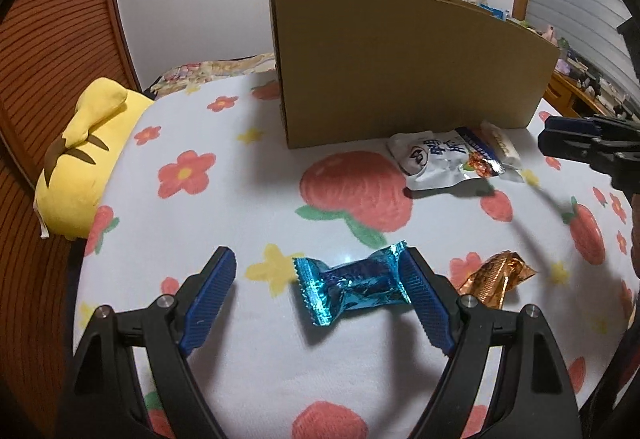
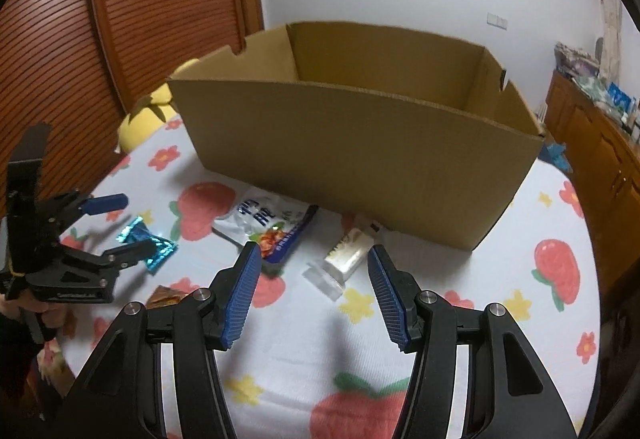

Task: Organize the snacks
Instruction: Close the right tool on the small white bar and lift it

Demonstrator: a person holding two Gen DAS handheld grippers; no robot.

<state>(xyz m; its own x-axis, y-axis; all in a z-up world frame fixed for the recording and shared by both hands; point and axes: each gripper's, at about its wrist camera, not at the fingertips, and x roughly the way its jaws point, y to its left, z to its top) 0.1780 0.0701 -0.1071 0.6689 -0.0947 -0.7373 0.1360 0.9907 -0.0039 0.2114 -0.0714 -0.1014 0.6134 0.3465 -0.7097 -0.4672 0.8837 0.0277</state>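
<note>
Nearby — cardboard box, yellow plush

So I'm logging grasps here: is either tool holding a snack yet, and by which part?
Nothing is held. The left tool stands open around the blue candy; the right tool is open and empty.

On the flower-printed white blanket, the white snack pouch and clear-wrapped pale bar lie just before the open brown cardboard box, the blue foil-wrapped candy well before it.
</note>
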